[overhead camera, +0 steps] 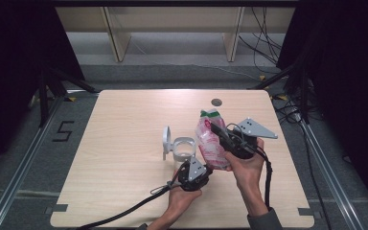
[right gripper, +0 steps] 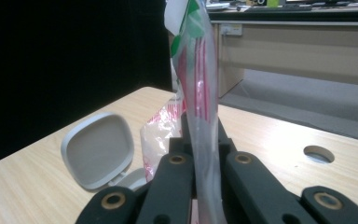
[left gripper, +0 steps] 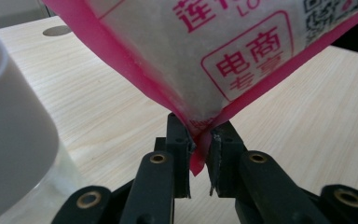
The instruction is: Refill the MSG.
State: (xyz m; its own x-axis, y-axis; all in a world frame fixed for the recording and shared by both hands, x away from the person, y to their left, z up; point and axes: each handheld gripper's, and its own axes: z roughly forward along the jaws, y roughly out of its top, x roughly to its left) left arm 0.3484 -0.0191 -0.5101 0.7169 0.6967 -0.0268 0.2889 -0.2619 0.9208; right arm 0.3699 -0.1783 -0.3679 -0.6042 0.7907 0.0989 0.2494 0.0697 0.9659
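The left gripper [left gripper: 198,154] pinches the pink bottom corner of the plastic pouch [overhead camera: 210,140]; the right gripper [right gripper: 205,140] is clamped on its upper edge, holding it above the wooden table [overhead camera: 124,124]. Just beside it stands a clear container [overhead camera: 183,147] with its grey lid [right gripper: 98,149] flipped open.

High view overhead facing forward-down, 2 gripper views low, close, sharing the pink bag [left gripper: 223,56]

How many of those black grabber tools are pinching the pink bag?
2: the left gripper pinches the pink bag at a bottom corner; the right gripper clamps its upper part.
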